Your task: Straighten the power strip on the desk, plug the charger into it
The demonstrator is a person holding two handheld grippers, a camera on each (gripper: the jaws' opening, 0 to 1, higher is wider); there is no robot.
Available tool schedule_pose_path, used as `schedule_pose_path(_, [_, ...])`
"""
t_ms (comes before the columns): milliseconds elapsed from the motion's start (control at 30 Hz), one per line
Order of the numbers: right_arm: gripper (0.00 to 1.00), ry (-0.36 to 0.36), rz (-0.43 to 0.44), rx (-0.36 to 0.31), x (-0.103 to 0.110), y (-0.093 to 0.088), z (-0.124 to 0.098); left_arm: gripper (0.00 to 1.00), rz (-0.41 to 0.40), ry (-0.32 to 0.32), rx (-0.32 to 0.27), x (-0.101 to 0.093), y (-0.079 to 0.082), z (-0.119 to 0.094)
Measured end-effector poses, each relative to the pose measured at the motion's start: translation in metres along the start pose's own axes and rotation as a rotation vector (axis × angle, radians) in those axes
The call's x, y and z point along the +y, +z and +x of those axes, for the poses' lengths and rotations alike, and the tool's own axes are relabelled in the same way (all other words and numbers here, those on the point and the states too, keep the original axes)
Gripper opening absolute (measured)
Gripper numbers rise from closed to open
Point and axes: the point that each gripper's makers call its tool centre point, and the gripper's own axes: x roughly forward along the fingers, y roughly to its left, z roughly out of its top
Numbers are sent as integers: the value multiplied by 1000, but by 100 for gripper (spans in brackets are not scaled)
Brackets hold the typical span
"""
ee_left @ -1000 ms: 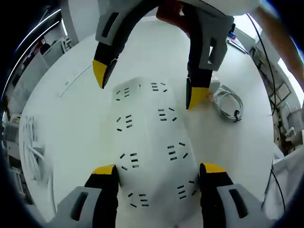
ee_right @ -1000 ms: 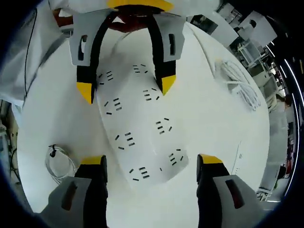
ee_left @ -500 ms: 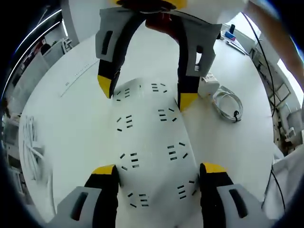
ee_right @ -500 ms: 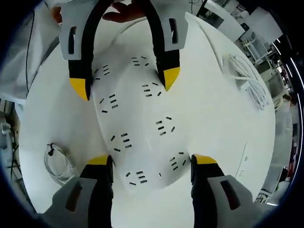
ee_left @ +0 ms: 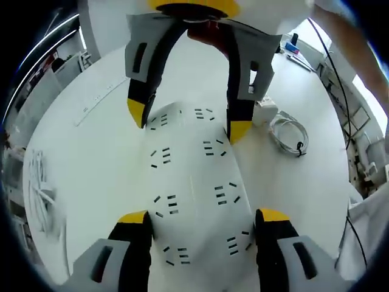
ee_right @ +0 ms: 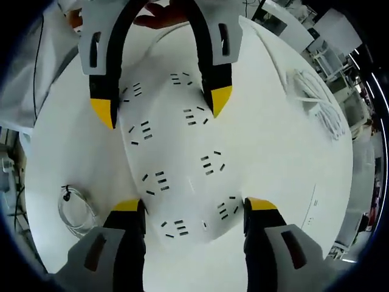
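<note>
Straightening is in hand: the left gripper (ee_left: 196, 220) and right gripper (ee_right: 188, 207), jaws wide, straddle opposite ends of the power strip (ee_left: 193, 188) mid-table (ee_left: 79, 164); next they should close and turn it.

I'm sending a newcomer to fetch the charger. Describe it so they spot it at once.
On the white desk, find the broad white power strip between the two grippers. Just beside its far end sits the charger, a small white block. Its coiled white cable lies next to it.

We see a white power strip (ee_left: 191, 182) with black slots on a white desk (ee_left: 91, 164), between yellow-tipped jaws.
</note>
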Motion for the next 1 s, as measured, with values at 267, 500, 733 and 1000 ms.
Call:
schedule_pose_path(267, [64, -13, 64, 4, 6, -2, -1, 69, 33, -17, 1, 0, -1, 0])
schedule_pose_path(500, [64, -28, 118, -16, 9, -4, -1, 69, 61, -38, -23, 0, -1, -1])
schedule_pose_path(733, [64, -35, 163, 13, 16, -4, -2, 69, 106, -49, 2, -2, -2, 0])
schedule_pose_path(1000, [64, -41, 217, 61, 26, -2, -4, 69, 130, -68, -19, -3, -4, -2])
